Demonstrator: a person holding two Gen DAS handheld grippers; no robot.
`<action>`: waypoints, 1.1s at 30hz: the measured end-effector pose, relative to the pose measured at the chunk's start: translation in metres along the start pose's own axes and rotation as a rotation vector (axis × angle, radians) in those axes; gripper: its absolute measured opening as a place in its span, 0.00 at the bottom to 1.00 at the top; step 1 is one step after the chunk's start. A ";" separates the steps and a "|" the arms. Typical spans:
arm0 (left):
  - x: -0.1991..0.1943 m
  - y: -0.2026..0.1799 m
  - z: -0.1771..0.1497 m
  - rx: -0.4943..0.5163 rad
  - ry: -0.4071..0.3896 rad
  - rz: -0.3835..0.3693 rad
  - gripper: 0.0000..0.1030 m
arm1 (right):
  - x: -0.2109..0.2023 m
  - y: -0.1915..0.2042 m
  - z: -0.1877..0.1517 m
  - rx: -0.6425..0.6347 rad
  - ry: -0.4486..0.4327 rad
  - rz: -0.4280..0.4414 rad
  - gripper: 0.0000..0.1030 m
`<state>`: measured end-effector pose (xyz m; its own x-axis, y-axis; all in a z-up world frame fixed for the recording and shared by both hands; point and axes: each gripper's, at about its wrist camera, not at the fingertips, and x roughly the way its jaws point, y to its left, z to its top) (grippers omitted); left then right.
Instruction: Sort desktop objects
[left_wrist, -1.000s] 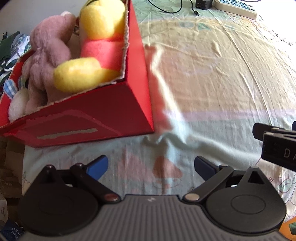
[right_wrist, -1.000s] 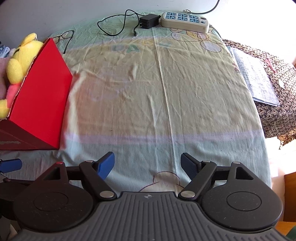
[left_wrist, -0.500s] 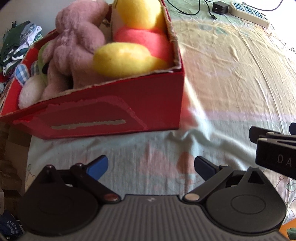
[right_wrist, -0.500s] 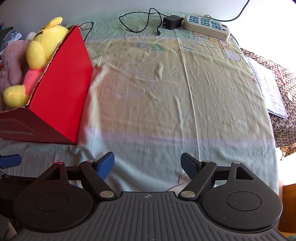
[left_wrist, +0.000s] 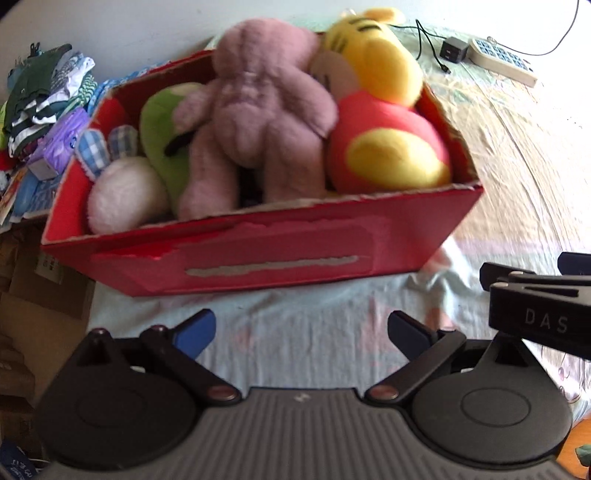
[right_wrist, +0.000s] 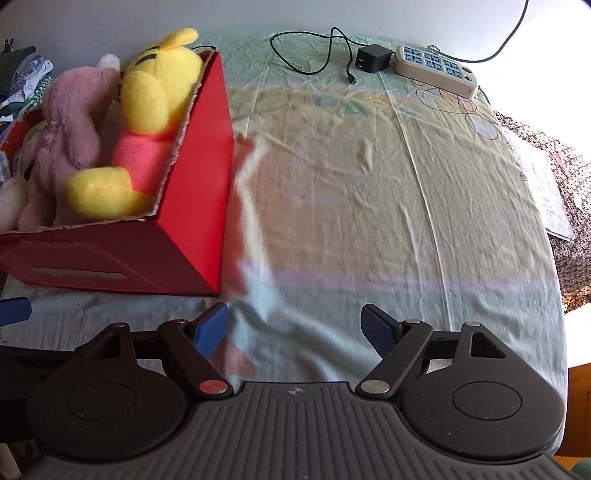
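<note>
In the left wrist view a heap of folded clothes (left_wrist: 44, 99) sits off the bed at the upper left, apart from the red cardboard box (left_wrist: 258, 251) that fills the middle of the frame. The box looks packed: a white plush with checked ears (left_wrist: 122, 192) at its left end, a green plush (left_wrist: 162, 140) beside it, a pink plush bear (left_wrist: 255, 118) leaning over the middle, and a yellow bear in a red shirt (left_wrist: 384, 140) at its right end. Judging from that, the sorting seems nearly or fully done, since no loose toy shows on the sheet (right_wrist: 369, 206).

The left gripper (left_wrist: 299, 330) stands wide open at lower centre, holding nothing, just short of the box's front wall. The right gripper (right_wrist: 295, 328) is likewise spread wide and empty, over bare sheet.

In the right wrist view, at the upper right, a black charger with its cable (right_wrist: 371, 57) and a power strip (right_wrist: 436, 70) lie near the far edge, and papers (right_wrist: 543, 184) rest at the right edge. These may be the only things left; nothing blocks the way to them
</note>
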<state>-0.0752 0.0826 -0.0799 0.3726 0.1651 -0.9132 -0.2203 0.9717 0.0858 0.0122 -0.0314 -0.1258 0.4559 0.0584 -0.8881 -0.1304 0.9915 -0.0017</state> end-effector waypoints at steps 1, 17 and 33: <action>-0.003 0.006 0.001 -0.003 -0.006 -0.008 0.97 | -0.004 0.004 0.001 0.002 -0.005 0.003 0.79; -0.037 0.075 0.035 0.018 -0.143 -0.029 0.98 | -0.065 0.061 0.036 0.036 -0.185 0.034 0.79; -0.025 0.128 0.058 -0.074 -0.134 -0.028 0.99 | -0.053 0.107 0.062 0.062 -0.206 0.018 0.80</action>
<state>-0.0601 0.2127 -0.0226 0.4953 0.1641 -0.8531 -0.2722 0.9619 0.0270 0.0287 0.0785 -0.0500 0.6254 0.0926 -0.7748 -0.0887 0.9949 0.0473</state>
